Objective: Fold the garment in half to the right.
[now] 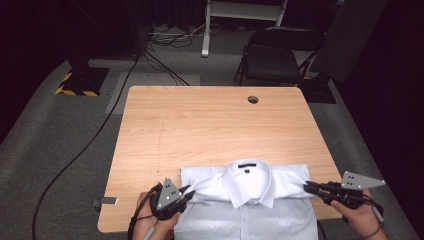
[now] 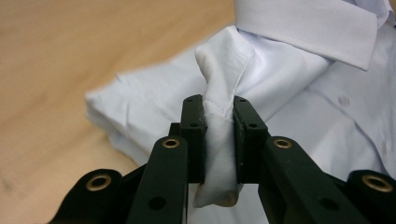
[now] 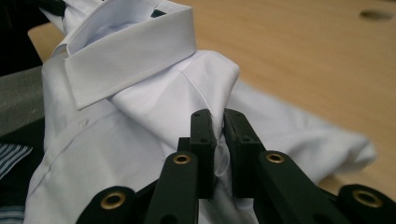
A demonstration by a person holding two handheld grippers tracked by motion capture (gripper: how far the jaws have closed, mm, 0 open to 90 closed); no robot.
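Pinching shirt [image 1: 247, 192] shoulders at table [image 1: 200, 120] near edge

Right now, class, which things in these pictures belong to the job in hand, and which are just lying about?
In the job:
- white shirt, lying at the table's near edge
- left gripper, shut on a fold of its shoulder
- right gripper, shut on the other shoulder

Lying about:
- wooden table, the work surface
- black chair behind the table
- cables on the floor

1. Light wooden rectangular table [image 1: 200, 125]; round cable hole [image 1: 253, 99] near its far edge
2. Grey carpet floor [image 1: 60, 130]; black cables [image 1: 90, 140] trailing
3. Black folding chair [image 1: 272, 60] beyond; dark surroundings
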